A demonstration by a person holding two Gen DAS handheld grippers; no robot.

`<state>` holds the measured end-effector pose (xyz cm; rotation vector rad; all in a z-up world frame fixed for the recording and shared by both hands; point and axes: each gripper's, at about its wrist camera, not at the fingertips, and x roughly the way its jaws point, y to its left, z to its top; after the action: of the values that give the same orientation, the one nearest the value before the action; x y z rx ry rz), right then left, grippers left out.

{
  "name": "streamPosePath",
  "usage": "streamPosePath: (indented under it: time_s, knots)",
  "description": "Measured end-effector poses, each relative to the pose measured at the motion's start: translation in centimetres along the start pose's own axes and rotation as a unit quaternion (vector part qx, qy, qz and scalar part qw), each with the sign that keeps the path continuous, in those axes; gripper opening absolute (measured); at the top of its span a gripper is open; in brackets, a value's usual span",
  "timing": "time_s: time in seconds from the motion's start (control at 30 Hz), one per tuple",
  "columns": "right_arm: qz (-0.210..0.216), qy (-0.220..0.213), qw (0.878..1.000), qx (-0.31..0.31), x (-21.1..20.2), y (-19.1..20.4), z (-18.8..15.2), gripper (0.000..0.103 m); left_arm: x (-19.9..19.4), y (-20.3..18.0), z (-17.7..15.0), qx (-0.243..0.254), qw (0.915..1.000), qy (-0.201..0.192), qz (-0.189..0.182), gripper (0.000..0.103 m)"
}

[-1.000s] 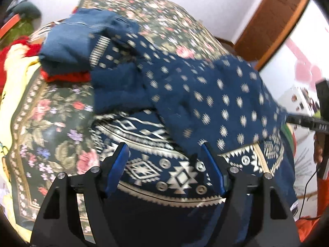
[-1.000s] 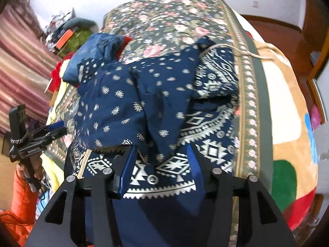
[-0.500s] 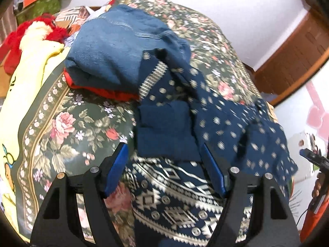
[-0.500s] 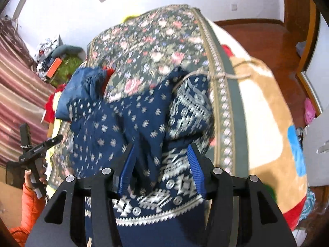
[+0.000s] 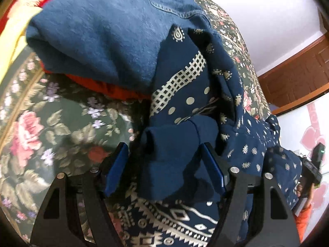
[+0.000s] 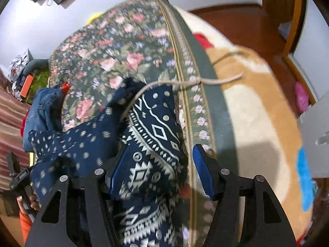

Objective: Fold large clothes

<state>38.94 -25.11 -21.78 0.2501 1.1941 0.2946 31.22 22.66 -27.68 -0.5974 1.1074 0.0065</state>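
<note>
A large navy garment with white geometric print lies crumpled on a floral bedspread. In the left wrist view my left gripper is open, its blue fingers either side of a plain navy fold of the garment. In the right wrist view my right gripper is open over the garment's patterned edge, the left finger over the cloth, the right finger over the bedspread border. A beige drawstring trails from the garment.
A folded blue denim piece over red cloth lies beside the garment. A tan and cream blanket covers the bed's right side. Wooden floor lies beyond. A person's hand holding a device is at the left.
Both grippers have moved forward and down onto the garment. The left one now straddles the plain navy fold near the denim. The right one has reached the garment's patterned edge by the bedspread border.
</note>
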Motion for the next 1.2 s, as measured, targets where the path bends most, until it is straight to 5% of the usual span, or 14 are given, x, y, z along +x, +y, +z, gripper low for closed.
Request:
streamPosePath:
  time_s: [0.43,0.5,0.57,0.6,0.77,0.87,1.2]
  knots:
    - [0.034,0.008,0.999,0.031,5.9,0.3,2.6,0.061,3.2,-1.1,2.6,-0.009,0.9993,0.016,-0.031,0.071]
    - [0.024,0.007,0.999,0.020,5.9,0.8,2.7,0.056,3.1,-1.7,2.4,-0.002,0.9994,0.012,-0.033,0.060]
    - [0.034,0.015,0.999,0.000,5.9,1.3,2.4,0.025,3.0,-2.6,2.3,0.004,0.9995,0.008,-0.031,0.051]
    - [0.039,0.021,0.999,-0.001,6.0,1.4,2.3,0.021,2.9,-3.1,2.1,0.007,0.9996,0.005,-0.028,0.043]
    - [0.047,-0.011,0.998,-0.036,4.0,2.9,1.9,0.009,1.6,-5.4,2.0,0.042,0.9991,0.005,-0.008,0.018]
    - [0.050,-0.040,0.997,-0.045,1.8,3.8,2.2,0.007,0.4,-7.5,2.1,0.079,0.9967,-0.004,0.016,0.016]
    - [0.066,-0.132,0.985,-0.089,-6.0,7.0,3.4,0.005,-7.2,-13.6,3.2,0.155,0.9844,-0.082,-0.019,0.013]
